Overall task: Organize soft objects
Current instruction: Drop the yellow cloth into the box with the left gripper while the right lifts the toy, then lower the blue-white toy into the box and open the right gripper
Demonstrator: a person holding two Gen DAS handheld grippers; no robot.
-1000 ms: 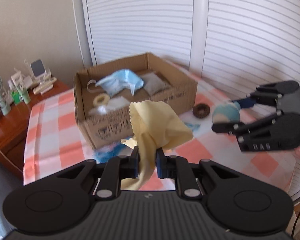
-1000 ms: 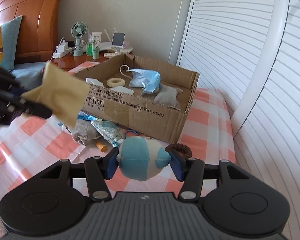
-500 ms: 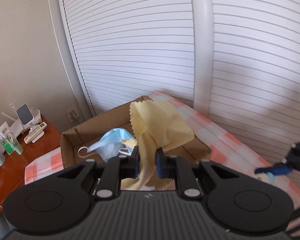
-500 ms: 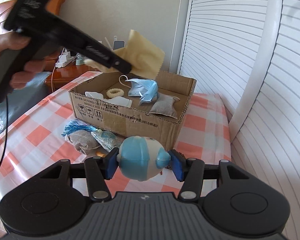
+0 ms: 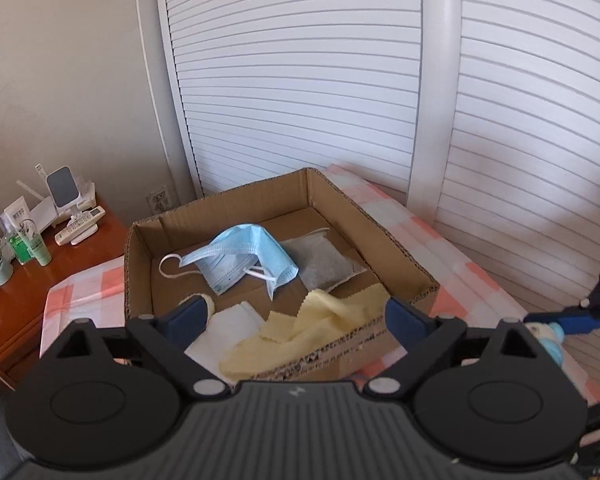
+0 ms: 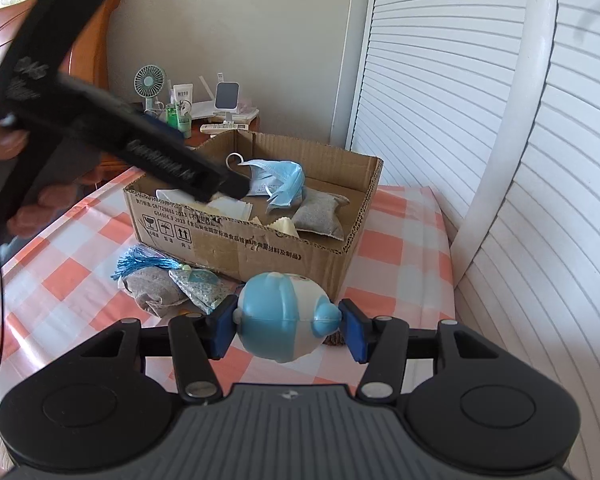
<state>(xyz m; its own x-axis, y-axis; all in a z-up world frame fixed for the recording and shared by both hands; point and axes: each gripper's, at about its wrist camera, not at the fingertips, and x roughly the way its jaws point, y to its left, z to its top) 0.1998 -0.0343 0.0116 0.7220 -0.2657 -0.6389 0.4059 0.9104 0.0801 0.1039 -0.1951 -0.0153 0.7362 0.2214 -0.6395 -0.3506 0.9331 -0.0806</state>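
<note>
My left gripper [image 5: 296,316] hovers over the near edge of the cardboard box [image 5: 380,236], and its jaws are opening wide with nothing pressed between them. The yellow cloth [image 5: 320,320] lies loose below, draped inside the box and over its front wall. A blue face mask [image 5: 244,256], a grey pouch [image 5: 324,264] and a white pad [image 5: 228,328] also lie in the box. My right gripper [image 6: 286,334] is shut on a blue-and-white soft toy [image 6: 280,316], held in front of the box [image 6: 240,240]. The left gripper [image 6: 204,176] shows there above the box.
On the checked tablecloth [image 6: 60,280] beside the box lie a blue tassel [image 6: 140,264], a grey bag [image 6: 152,292] and a patterned sachet [image 6: 200,286]. A wooden nightstand [image 5: 12,304] holds a fan and bottles. Louvred doors [image 6: 440,100] stand behind. A hand [image 6: 24,208] holds the left gripper.
The left gripper travelled over the box and its jaws spread, letting the yellow cloth drop into the box. The right gripper stayed put with the toy.
</note>
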